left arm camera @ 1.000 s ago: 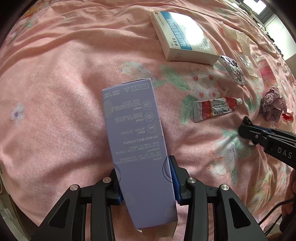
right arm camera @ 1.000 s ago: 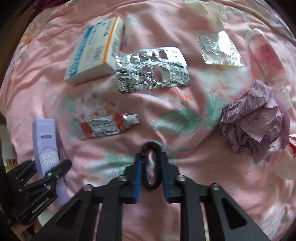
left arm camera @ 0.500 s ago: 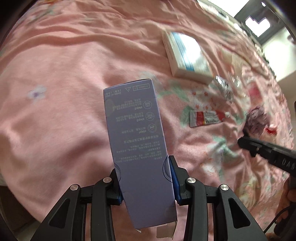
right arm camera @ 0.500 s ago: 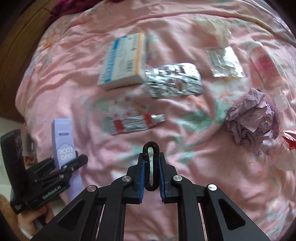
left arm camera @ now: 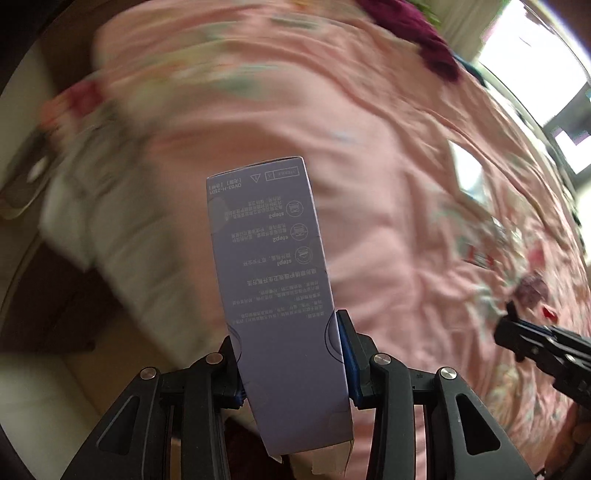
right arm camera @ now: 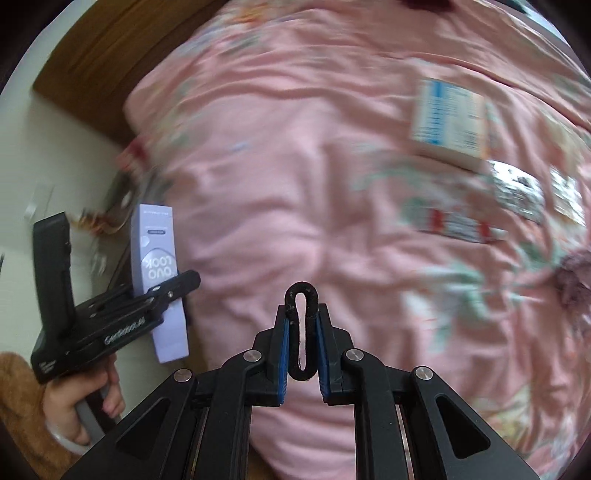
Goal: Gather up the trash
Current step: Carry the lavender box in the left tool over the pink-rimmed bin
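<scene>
My left gripper (left arm camera: 290, 354) is shut on a tall lilac carton (left arm camera: 275, 280) and holds it up over the left edge of the pink bedspread (left arm camera: 369, 184). The carton (right arm camera: 159, 273) and left gripper (right arm camera: 173, 291) also show at the left of the right wrist view. My right gripper (right arm camera: 302, 332) is shut on a black hair tie (right arm camera: 302, 332), a loop standing between its blue pads. Still on the bed lie a blue-and-white medicine box (right arm camera: 448, 122), a foil blister sheet (right arm camera: 517, 192), a red-and-white tube (right arm camera: 454, 225) and a crumpled purple paper (right arm camera: 574, 280), all blurred.
The bed's left edge drops to a pale floor (right arm camera: 55, 155), with a dark wooden bed frame (right arm camera: 122, 48) behind. A dark red cloth (left arm camera: 417, 33) lies at the far end of the bed. My right gripper shows at the lower right of the left wrist view (left arm camera: 517, 336).
Both grippers have swung left toward the bed's edge, so the trash items have slid to the right of both views. Each grip is unchanged.
</scene>
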### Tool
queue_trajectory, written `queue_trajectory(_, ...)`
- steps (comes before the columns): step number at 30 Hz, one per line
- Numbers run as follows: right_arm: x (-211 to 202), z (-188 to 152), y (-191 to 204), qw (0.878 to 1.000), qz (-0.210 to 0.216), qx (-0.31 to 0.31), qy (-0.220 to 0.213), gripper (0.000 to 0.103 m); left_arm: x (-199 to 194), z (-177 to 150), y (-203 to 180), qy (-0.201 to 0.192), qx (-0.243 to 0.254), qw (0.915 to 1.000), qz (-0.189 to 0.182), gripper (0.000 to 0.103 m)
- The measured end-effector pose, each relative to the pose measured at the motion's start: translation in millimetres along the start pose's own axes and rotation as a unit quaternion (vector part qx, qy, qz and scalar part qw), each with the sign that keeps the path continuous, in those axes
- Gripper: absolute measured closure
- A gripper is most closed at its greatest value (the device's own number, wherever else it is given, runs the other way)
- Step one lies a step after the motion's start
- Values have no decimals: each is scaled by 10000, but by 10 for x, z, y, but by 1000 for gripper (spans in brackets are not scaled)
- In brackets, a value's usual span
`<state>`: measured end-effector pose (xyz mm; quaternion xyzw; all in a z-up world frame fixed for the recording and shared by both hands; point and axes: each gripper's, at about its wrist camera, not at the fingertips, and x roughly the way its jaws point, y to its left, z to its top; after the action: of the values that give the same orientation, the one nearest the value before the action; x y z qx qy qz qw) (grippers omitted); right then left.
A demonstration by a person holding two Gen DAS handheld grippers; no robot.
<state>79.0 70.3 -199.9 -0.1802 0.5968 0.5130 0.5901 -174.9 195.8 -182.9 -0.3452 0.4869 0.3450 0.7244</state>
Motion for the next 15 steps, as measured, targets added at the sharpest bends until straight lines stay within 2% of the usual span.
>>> queue_trajectory(4, 199, -75, 472, 9980, 217, -528, 264, 90, -166, -324, 641, 0, -706, 9968, 373, 63)
queue_trajectory(8, 430, -217, 1000, 9911, 466, -1099, 587, 90, -180, -727, 1236, 212, -1324, 9882, 745, 63)
queue_trajectory(11, 658, -335, 1400, 9814, 621, -1565, 919, 90, -111, -1082, 1724, 421, -1949, 9758, 901, 63)
queue_trajectory(15, 966, -527, 1914, 9616, 771, -2265, 1345, 90, 72, -1423, 2078, 707, -2392, 9632, 999, 62)
